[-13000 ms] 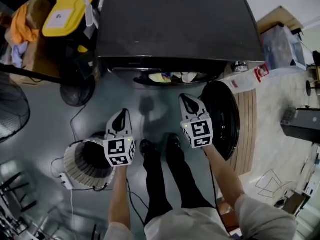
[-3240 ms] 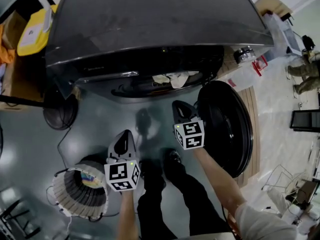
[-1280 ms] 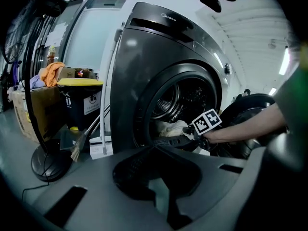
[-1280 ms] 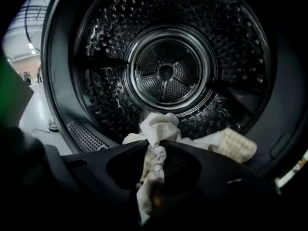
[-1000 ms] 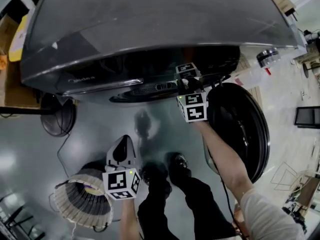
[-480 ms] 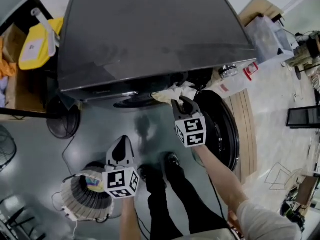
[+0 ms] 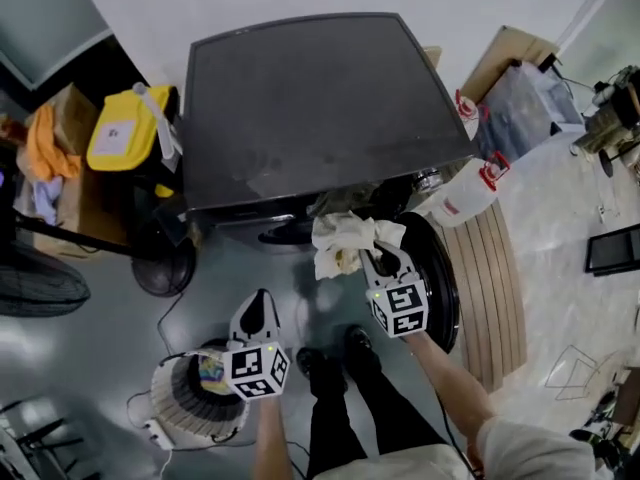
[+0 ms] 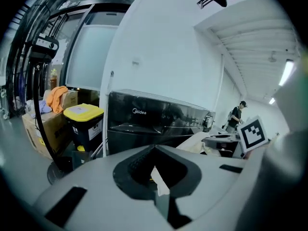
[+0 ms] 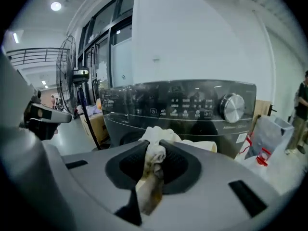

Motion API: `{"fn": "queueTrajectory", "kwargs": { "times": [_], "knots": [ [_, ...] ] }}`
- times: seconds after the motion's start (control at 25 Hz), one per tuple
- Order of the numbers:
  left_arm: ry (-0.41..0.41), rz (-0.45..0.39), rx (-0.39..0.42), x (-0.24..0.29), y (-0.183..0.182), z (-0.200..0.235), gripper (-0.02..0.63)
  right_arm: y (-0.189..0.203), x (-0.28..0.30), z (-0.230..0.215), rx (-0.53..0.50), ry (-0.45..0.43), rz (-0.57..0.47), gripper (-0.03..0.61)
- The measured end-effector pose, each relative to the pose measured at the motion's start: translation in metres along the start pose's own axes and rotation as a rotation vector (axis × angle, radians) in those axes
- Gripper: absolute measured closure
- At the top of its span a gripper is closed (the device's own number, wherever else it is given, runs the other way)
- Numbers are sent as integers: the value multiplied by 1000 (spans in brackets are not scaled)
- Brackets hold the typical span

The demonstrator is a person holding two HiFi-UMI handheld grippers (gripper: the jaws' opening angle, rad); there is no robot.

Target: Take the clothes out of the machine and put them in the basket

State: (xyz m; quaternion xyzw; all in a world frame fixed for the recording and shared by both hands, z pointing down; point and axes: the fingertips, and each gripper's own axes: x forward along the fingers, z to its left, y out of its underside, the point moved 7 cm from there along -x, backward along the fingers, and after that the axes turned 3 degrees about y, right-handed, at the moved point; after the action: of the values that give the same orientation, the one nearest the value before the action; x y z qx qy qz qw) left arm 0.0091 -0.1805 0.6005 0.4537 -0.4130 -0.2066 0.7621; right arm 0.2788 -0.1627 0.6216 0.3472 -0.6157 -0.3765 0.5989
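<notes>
The dark front-loading machine (image 7: pixel 310 98) stands with its round door (image 7: pixel 443 268) swung open to the right. My right gripper (image 7: pixel 380 259) is in front of the door, shut on a crumpled cream cloth (image 7: pixel 343 243) that is out of the drum. In the right gripper view that cloth (image 9: pixel 155 139) is bunched between the jaws of the right gripper (image 9: pixel 153 161). My left gripper (image 7: pixel 259 305) hovers over the round ribbed basket (image 7: pixel 170 408), jaws together and holding no garment. In the left gripper view a thin pale sliver shows at the seam of the left gripper (image 8: pixel 157 178). A colourful garment (image 7: pixel 210 373) lies in the basket.
A yellow-lidded bin (image 7: pixel 125 33) and a cardboard box with orange cloth (image 7: pixel 50 138) stand left of the machine. A fan (image 7: pixel 40 288) is at the far left. A white bottle with a red cap (image 7: pixel 462 193) and a slatted wooden board (image 7: pixel 490 288) are on the right. My shoes (image 7: pixel 335 353) are between the grippers.
My right gripper has drawn back out of the drum mouth with the cream cloth, which now hangs in front of the door. Both grippers have risen; the left stays over the basket.
</notes>
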Motion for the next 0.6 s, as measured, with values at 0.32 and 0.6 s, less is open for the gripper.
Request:
{"fn": "queueTrajectory", "kwargs": {
  "times": [0.32,0.6],
  "knots": [
    [-60,-58,-30,-59,-47,-36,595,-82,-82,4,-21,-44,-106,499],
    [-142,-130,-1,-113,-104,-51,595,-160,-135,7,-59,-126,-189,499]
  ]
}}
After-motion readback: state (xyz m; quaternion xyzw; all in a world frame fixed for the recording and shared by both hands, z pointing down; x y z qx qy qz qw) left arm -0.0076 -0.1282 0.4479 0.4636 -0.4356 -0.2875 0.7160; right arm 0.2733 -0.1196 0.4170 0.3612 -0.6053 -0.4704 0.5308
